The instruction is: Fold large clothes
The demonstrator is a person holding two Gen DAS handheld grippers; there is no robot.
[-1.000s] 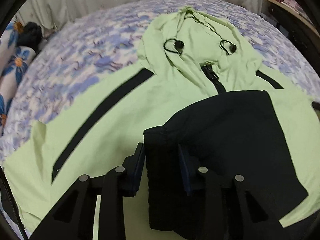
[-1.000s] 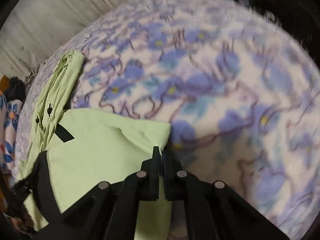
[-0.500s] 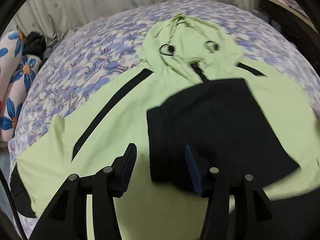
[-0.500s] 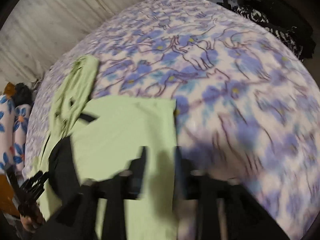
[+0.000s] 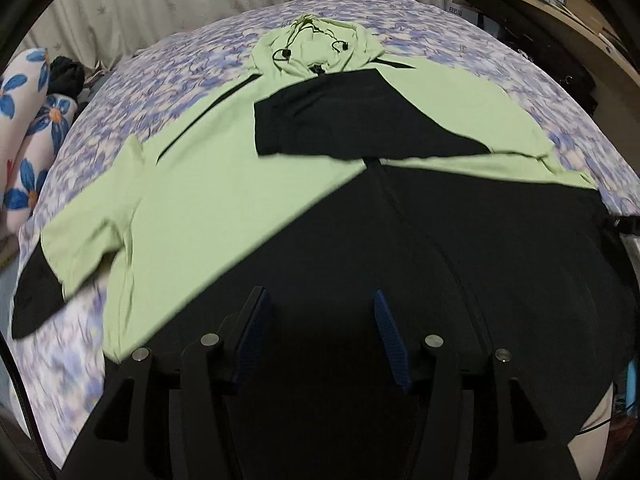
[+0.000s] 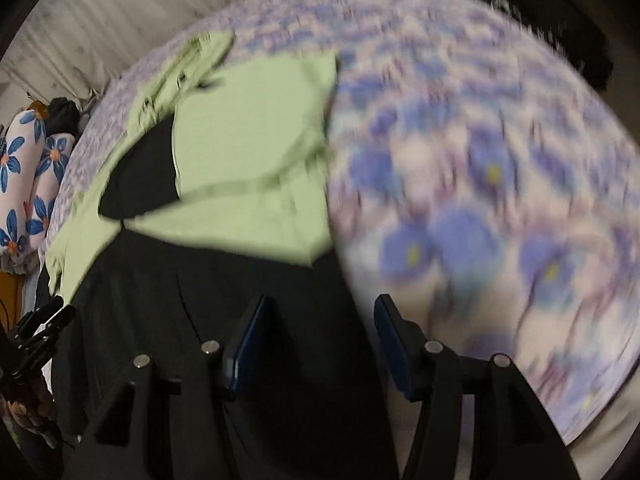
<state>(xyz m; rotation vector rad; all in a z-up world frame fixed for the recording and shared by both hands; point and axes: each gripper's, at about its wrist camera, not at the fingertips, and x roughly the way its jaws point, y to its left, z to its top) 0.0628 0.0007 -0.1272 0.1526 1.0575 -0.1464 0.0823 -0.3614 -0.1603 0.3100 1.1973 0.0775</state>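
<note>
Lime-green and black hooded jacket (image 5: 224, 184) lies spread on the blue-flowered bedspread (image 5: 132, 92), hood toward the curtain, its right sleeve crossed over the chest. Left tool (image 5: 318, 340) hangs over the black hem, jaws opening with nothing between them; right tool (image 6: 320, 344) is about half open and empty at the hem's far corner. Judging by this, one sleeve fold is done; next comes gripping the hem or the left sleeve. Only the left view shows that spread sleeve.
</note>
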